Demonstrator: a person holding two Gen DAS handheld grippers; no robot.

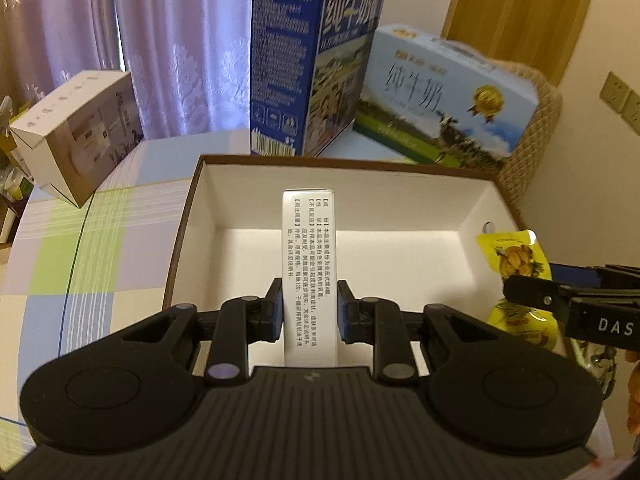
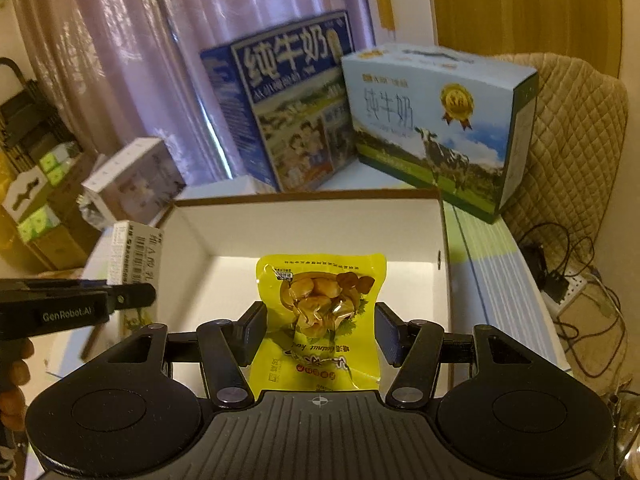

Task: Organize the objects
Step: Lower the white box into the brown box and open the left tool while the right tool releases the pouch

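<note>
An open brown box with white inside (image 1: 208, 200) lies on the table, also in the right wrist view (image 2: 192, 236). My left gripper (image 1: 309, 300) is shut on a long white medicine carton (image 1: 308, 248) and holds it over the box. My right gripper (image 2: 320, 320) is shut on a yellow snack pouch (image 2: 324, 296) over the box's right part. The pouch (image 1: 512, 256) and right gripper (image 1: 532, 292) show at the right of the left wrist view. The carton (image 2: 134, 252) and left gripper (image 2: 132, 294) show at the left of the right wrist view.
A dark blue milk carton box (image 1: 312, 68) and a light blue milk box (image 1: 444, 96) stand behind the open box. A white box (image 1: 76, 136) lies tilted at the table's left. A quilted chair back (image 2: 576, 132) and power cables (image 2: 568, 280) are to the right.
</note>
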